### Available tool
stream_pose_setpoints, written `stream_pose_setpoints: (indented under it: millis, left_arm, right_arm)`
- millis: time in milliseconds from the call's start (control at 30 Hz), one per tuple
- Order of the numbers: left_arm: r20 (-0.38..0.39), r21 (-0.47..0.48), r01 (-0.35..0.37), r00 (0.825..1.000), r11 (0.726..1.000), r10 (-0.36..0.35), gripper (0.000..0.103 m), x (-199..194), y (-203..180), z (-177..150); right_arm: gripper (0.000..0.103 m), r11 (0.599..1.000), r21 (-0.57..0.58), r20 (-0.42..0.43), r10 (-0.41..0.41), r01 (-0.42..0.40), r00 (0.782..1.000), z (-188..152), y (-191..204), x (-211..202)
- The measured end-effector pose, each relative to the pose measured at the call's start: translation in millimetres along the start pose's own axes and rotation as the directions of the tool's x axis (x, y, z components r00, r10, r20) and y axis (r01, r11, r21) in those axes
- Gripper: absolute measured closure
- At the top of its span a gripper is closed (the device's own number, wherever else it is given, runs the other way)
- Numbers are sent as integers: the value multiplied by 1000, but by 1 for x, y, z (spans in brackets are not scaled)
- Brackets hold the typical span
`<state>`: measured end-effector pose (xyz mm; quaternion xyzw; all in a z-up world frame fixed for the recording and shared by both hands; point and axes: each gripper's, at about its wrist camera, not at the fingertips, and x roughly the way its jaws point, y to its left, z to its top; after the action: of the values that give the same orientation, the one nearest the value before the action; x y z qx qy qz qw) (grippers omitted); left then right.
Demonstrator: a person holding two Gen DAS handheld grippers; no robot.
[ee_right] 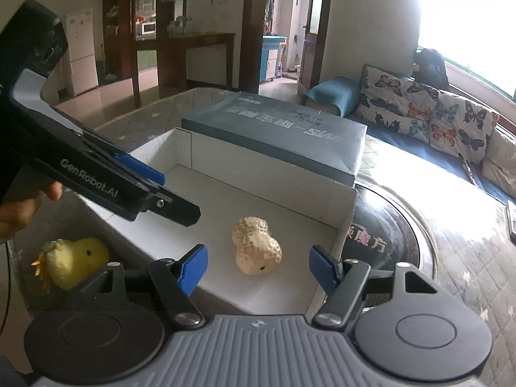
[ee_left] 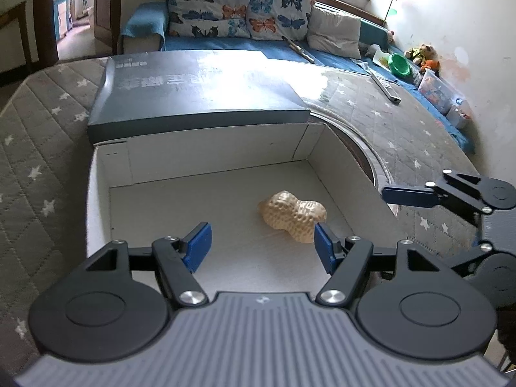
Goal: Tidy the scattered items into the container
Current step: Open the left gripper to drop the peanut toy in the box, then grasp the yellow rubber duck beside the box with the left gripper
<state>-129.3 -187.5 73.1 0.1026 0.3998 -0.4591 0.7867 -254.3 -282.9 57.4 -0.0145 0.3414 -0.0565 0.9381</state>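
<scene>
Peanut toy [ee_left: 292, 215] lies flat in box [ee_left: 109, 167], long axis diagonal.

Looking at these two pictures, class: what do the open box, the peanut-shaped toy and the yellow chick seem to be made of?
Open box: likely white cardboard, matte; folded flaps and cut edges show at the corners.
Peanut-shaped toy: tan, dimpled surface with a slight sheen; probably rubber or soft plastic, though the look leaves it open.
Yellow chick: fuzzy, dull surface, so apparently plush fabric.
</scene>
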Motion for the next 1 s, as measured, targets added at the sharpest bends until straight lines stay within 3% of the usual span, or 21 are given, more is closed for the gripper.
stream_pose_setpoints:
  millis: [233,500,567,833,1000]
  left_arm:
    - [25,16,-21,999,1000,21,34,-18,-4,-12]
    - [39,47,3,999,999,-4,34,-37,-12,-26]
    - [39,64,16,999,998,-19,34,-40,-16,-30]
    - [10,132,84,996,988,-86,34,-44,-37,-44]
    - [-33,173,132,991,976,-128,34,-39,-52,-54]
  right_arm:
    - [32,999,15,0,50,-50,999,-29,13,-33]
    - [34,988,89,-74,134,-127,988,-69,34,-40]
    - [40,985,110,-94,146,-136,985,-76,35,-38]
    - [49,975,135,-136,195,-177,971,-89,40,-31]
    - [57,984,87,-154,170,-158,973,-89,39,-38]
